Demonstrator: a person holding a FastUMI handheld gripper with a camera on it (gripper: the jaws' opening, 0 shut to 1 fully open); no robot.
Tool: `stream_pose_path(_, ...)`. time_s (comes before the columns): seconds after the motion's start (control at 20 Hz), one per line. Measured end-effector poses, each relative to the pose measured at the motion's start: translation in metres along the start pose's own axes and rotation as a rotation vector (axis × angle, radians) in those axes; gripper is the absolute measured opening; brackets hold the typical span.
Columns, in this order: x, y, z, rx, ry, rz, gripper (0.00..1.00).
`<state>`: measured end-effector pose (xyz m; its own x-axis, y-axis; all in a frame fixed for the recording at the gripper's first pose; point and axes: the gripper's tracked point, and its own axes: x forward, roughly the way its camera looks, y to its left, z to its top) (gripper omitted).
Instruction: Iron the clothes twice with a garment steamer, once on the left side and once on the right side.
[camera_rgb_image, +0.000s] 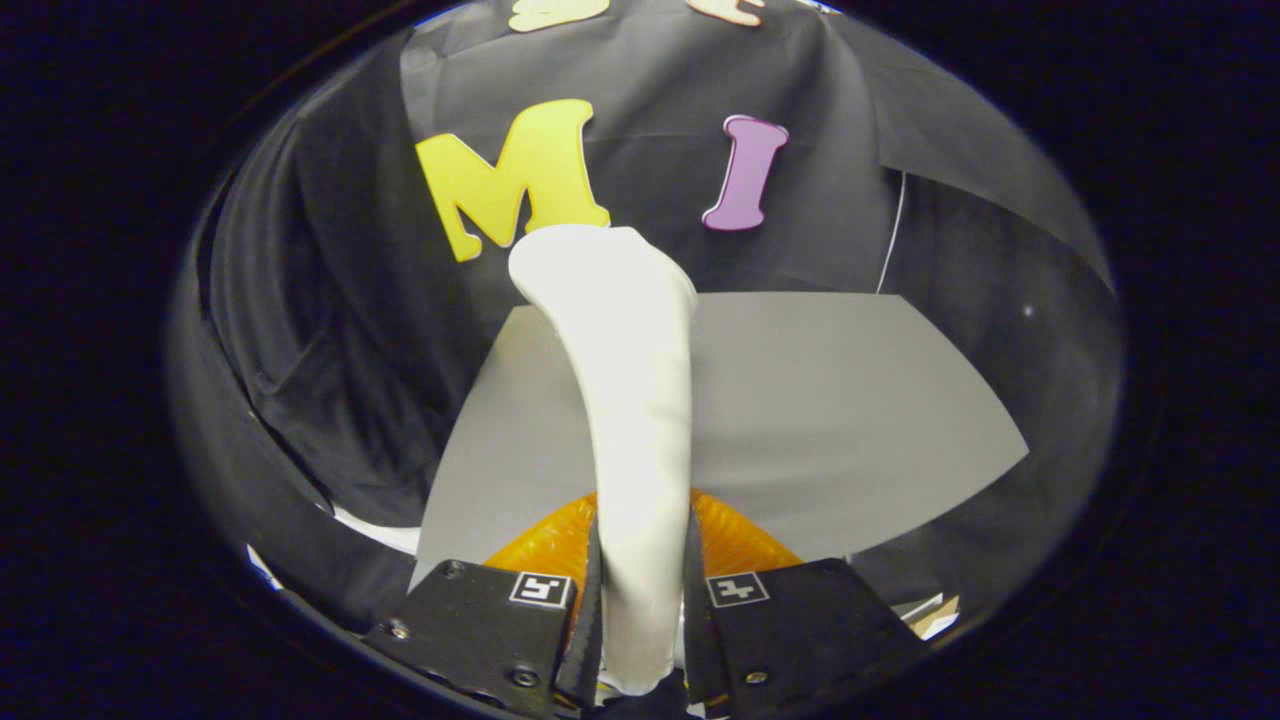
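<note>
My gripper (640, 600) is shut on the handle of a white garment steamer (630, 400). Both fingers press on its sides. The steamer runs forward and upward from between the fingers, and its wider head reaches in front of the black cloth wall. Under the fingers and the handle lies an orange garment (740, 545), of which only a small ribbed patch shows on either side of the handle. It rests on a grey table (850, 400).
Black cloth hangs behind the table and drapes down at the left. A thin white cord (890, 240) runs down the cloth at the table's far right corner. Some white and tan bits (935, 615) lie off the table's right front edge.
</note>
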<state>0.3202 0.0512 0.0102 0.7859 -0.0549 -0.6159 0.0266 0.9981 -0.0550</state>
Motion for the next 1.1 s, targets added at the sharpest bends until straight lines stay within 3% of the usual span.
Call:
stream_pose_path(0.35,-0.1,0.034,0.003,0.08,-0.199,0.034,0.36)
stream_pose_path(0.6,-0.157,0.073,0.017,0.069,-0.384,0.037,0.36)
stream_pose_path(0.85,-0.19,0.121,0.067,0.03,-0.606,0.083,0.36)
stream_pose_path(1.1,-0.19,0.168,0.123,0.026,-0.777,0.145,0.36)
